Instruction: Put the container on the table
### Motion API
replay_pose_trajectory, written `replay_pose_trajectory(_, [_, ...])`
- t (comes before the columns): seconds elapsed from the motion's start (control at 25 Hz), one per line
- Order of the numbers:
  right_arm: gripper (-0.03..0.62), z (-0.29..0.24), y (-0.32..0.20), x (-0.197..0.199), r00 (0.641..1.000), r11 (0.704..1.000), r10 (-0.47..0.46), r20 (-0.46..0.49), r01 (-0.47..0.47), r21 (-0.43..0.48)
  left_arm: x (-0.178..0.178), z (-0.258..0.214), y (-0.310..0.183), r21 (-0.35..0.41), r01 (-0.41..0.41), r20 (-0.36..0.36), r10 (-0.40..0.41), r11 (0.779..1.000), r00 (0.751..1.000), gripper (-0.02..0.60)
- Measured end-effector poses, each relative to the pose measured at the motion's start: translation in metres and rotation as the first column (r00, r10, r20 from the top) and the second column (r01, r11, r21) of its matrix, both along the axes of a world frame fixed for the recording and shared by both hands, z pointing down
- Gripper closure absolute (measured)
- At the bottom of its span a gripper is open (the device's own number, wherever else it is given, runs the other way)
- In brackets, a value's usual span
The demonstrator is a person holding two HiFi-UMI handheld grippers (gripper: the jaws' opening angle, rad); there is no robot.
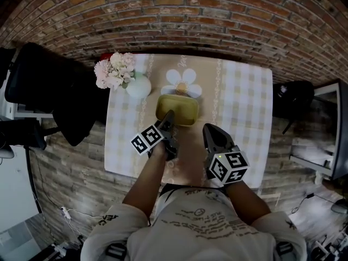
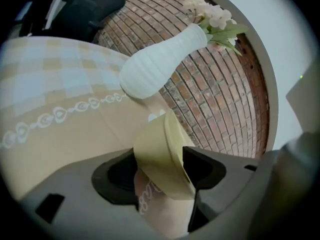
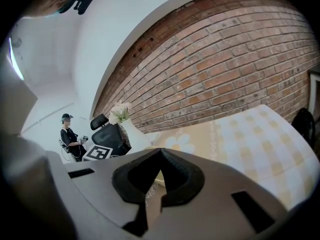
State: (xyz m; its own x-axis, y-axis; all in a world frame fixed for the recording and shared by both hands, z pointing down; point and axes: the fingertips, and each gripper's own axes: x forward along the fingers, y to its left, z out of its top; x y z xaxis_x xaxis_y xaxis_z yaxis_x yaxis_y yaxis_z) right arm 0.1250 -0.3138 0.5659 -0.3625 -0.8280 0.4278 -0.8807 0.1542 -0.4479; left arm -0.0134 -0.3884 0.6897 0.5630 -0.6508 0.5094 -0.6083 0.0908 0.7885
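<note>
The yellow container [image 1: 178,109] sits on the checked tablecloth of the table [image 1: 244,118], just in front of a white flower-shaped mat [image 1: 182,82]. My left gripper [image 1: 169,116] is at its near left rim. In the left gripper view the container's thin wall [image 2: 160,151] stands between the jaws of that gripper [image 2: 160,166], which are spread and seem not to press on it. My right gripper [image 1: 210,128] hovers over the cloth to the right of the container's front, its fingertips together and holding nothing [image 3: 160,154].
A white ribbed vase [image 1: 138,86] with pale flowers [image 1: 113,69] stands left of the container, close to the table's left edge. A black chair [image 1: 49,86] is left of the table and a dark bag [image 1: 296,97] to its right. A brick wall runs behind. A person [image 3: 67,136] stands far off.
</note>
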Motion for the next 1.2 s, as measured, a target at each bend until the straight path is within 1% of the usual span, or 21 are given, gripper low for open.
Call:
replay_pose_trajectory(0.08, [0.592, -0.001, 0.0, 0.002, 1.0, 1.0, 0.005, 0.001, -0.005, 0.002, -0.005, 0.002, 0.0, 0.0, -0.014, 0.084, 0.014, 1.0, 0.996, 0.301])
replay_pose_trajectory(0.16, [0.592, -0.003, 0.0, 0.004, 1.0, 1.0, 0.01, 0.003, -0.01, 0.003, -0.01, 0.006, 0.0, -0.01, -0.019, 0.162, 0.02, 1.0, 0.987, 0.283])
replay_pose_trajectory(0.24, [0.592, -0.003, 0.001, 0.005, 1.0, 1.0, 0.012, 0.004, -0.012, 0.004, -0.017, 0.008, 0.0, -0.02, -0.016, 0.224, 0.02, 1.0, 0.974, 0.273])
replay_pose_trajectory(0.28, [0.592, -0.004, 0.001, 0.005, 1.0, 1.0, 0.013, 0.004, -0.013, 0.004, -0.019, 0.009, 0.0, -0.024, -0.016, 0.242, 0.021, 1.0, 0.97, 0.272])
replay_pose_trajectory(0.4, [0.591, -0.006, 0.001, 0.005, 1.0, 1.0, 0.013, 0.006, -0.013, 0.008, -0.017, 0.007, 0.001, -0.026, -0.033, 0.246, 0.038, 0.999, 0.969, 0.272])
replay_pose_trajectory(0.52, [0.592, -0.008, 0.001, 0.004, 1.0, 1.0, 0.012, 0.009, -0.012, 0.01, -0.016, -0.005, 0.004, 0.003, -0.044, 0.238, 0.042, 0.999, 0.97, 0.272])
replay_pose_trajectory(0.68, [0.592, -0.012, 0.004, 0.001, 1.0, 1.0, 0.011, 0.013, -0.011, 0.016, -0.022, -0.021, 0.014, 0.036, -0.05, 0.258, 0.039, 0.998, 0.965, 0.275])
replay_pose_trajectory(0.8, [0.592, -0.016, 0.004, -0.002, 1.0, 1.0, 0.009, 0.013, -0.009, 0.021, -0.023, -0.035, 0.023, 0.072, -0.079, 0.275, 0.056, 0.994, 0.96, 0.328])
replay_pose_trajectory(0.88, [0.592, -0.02, 0.005, -0.006, 1.0, 1.0, 0.003, 0.012, -0.003, 0.028, -0.023, -0.047, 0.027, 0.111, -0.106, 0.283, 0.071, 0.988, 0.956, 0.473])
replay_pose_trajectory(0.92, [0.592, -0.022, 0.005, -0.009, 1.0, 1.0, -0.002, 0.01, 0.001, 0.031, -0.023, -0.053, 0.029, 0.13, -0.123, 0.287, 0.081, 0.984, 0.955, 0.56])
replay_pose_trajectory(0.96, [0.592, -0.024, 0.006, -0.011, 1.0, 0.999, -0.005, 0.007, 0.005, 0.036, -0.022, -0.059, 0.031, 0.152, -0.144, 0.292, 0.095, 0.978, 0.952, 0.574])
replay_pose_trajectory(1.0, [0.592, -0.026, 0.007, -0.013, 1.0, 0.999, -0.006, 0.004, 0.006, 0.04, -0.021, -0.066, 0.032, 0.178, -0.171, 0.303, 0.111, 0.969, 0.946, 0.575])
replay_pose_trajectory(1.08, [0.592, -0.03, 0.007, -0.017, 1.0, 0.999, -0.007, 0.002, 0.007, 0.05, -0.019, -0.083, 0.033, 0.238, -0.23, 0.351, 0.137, 0.944, 0.926, 0.575])
replay_pose_trajectory(1.2, [0.592, -0.039, 0.007, -0.022, 1.0, 0.997, -0.009, -0.004, 0.009, 0.07, -0.017, -0.112, 0.035, 0.324, -0.312, 0.444, 0.147, 0.893, 0.884, 0.575])
